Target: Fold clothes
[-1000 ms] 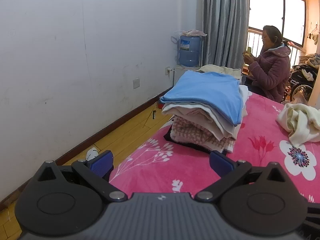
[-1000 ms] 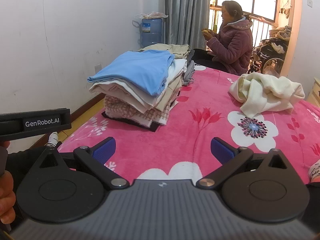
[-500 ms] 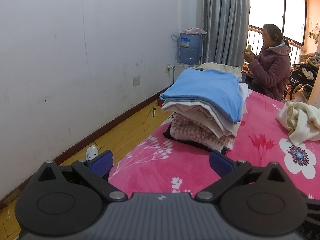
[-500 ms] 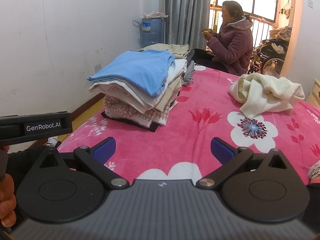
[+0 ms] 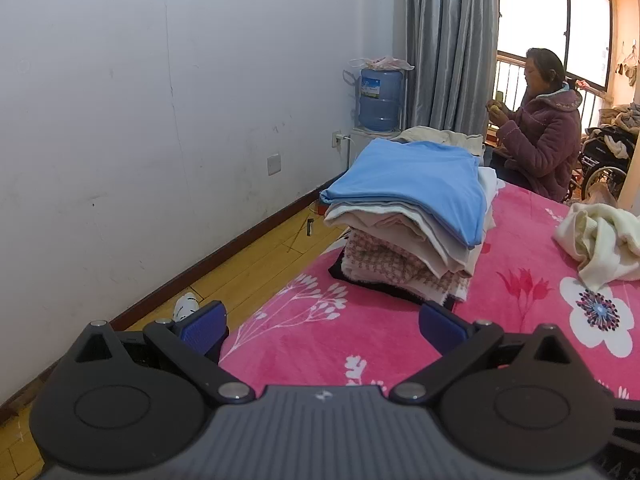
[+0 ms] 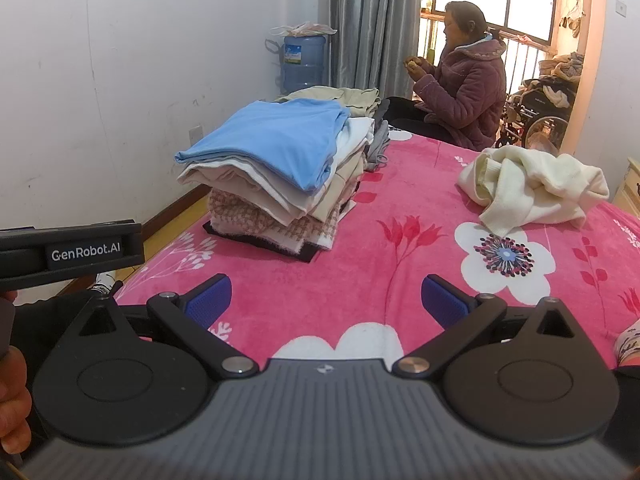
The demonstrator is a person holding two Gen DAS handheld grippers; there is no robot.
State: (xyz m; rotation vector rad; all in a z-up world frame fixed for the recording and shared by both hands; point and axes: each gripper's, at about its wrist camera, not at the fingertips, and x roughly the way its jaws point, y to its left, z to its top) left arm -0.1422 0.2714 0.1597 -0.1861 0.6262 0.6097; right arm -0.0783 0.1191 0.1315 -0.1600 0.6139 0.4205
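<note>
Two hand-held grippers are hovering over a pink flowered bed [image 6: 400,280]. The left hand-held gripper [image 5: 320,324] is gaping wide and holding nothing; the right hand-held gripper [image 6: 326,298] is likewise spread wide and empty. A folded stack [image 6: 276,172], blue on top, is sitting toward the bed's left side. A crumpled cream sweater [image 6: 532,188] is lying well apart to the right, not yet folded. Judging by this, one garment is waiting: the next move is calling for reaching over, gripping the sweater and spreading it flat.

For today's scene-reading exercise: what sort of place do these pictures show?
Most likely a bedroom in a home. A bed with a pink floral blanket carries a stack of folded clothes; grey curtains hang by a window, and a water dispenser bottle stands nearby.
</note>
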